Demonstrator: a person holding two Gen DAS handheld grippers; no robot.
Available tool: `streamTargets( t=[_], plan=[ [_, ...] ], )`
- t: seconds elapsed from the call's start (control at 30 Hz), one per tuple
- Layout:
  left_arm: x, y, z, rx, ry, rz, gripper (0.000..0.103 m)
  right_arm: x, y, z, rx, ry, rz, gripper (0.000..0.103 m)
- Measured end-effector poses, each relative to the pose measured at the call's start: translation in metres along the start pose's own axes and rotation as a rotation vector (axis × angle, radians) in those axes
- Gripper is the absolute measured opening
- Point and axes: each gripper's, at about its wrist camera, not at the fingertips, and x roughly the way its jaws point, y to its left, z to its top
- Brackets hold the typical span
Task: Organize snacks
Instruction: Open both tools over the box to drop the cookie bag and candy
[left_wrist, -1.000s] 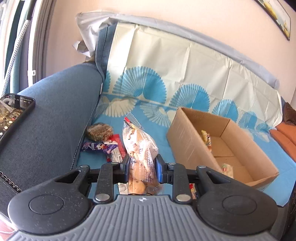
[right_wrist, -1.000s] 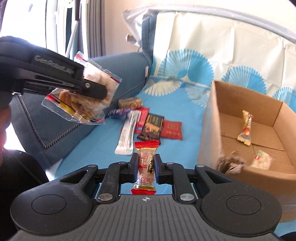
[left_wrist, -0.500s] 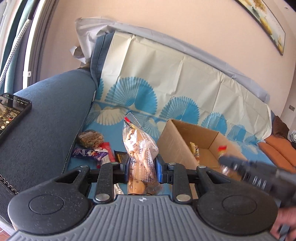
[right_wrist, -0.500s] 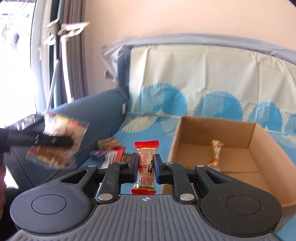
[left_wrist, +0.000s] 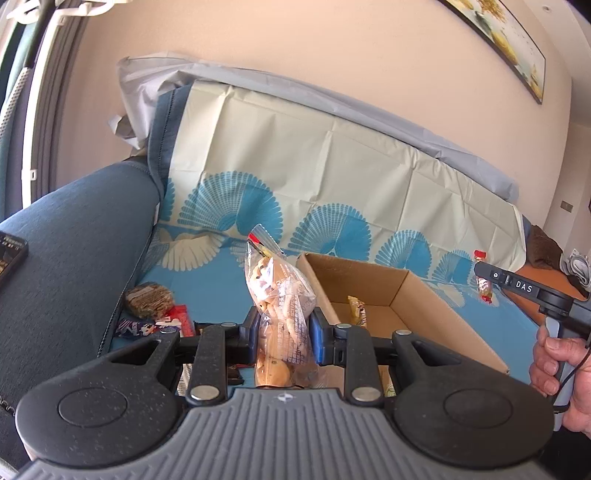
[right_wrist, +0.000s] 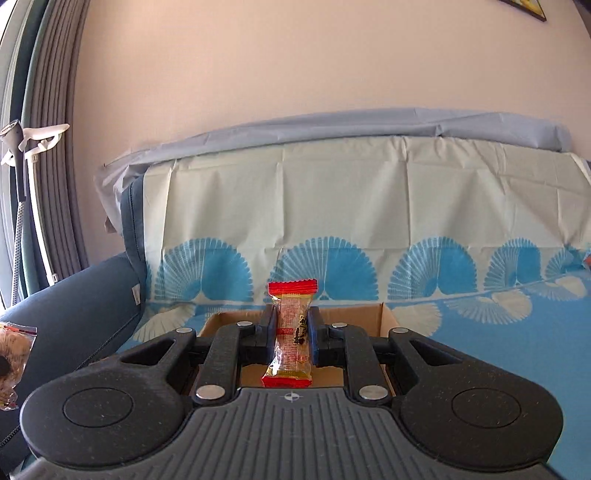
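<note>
The left gripper (left_wrist: 282, 328) clamped a clear cookie bag (left_wrist: 279, 295); the right gripper (right_wrist: 293, 332) pinched a red-ended candy (right_wrist: 291, 332). Only the left view showed loose snacks (left_wrist: 155, 314) beside the cardboard box (left_wrist: 406, 314).

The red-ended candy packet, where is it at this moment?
The red-ended candy packet stands upright in the right gripper, shut on it, in front of the cardboard box. In the left wrist view it shows far right, beyond the box.
</note>
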Motion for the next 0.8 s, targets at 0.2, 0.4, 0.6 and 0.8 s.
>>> streamTargets(
  t=[0.2,0.4,0.6,0.8],
  plan=[
    [0.007,-0.028,0.008,0.045,-0.027,-0.020,0.029,-0.013,-0.010,0.003,-0.020,-0.032,-0.018,0.018],
    [0.050,-0.080,0.024,0.097,-0.015,-0.089,0.029,-0.017,-0.026,0.007,0.013,-0.027,-0.054,0.018],
    [0.088,-0.121,0.041,0.135,-0.047,-0.158,0.029,-0.022,-0.032,0.009,0.017,-0.019,-0.082,0.018],
    [0.119,-0.119,-0.003,0.199,0.054,-0.118,0.029,-0.017,-0.029,0.007,-0.035,0.003,-0.102,0.018]
  ],
)
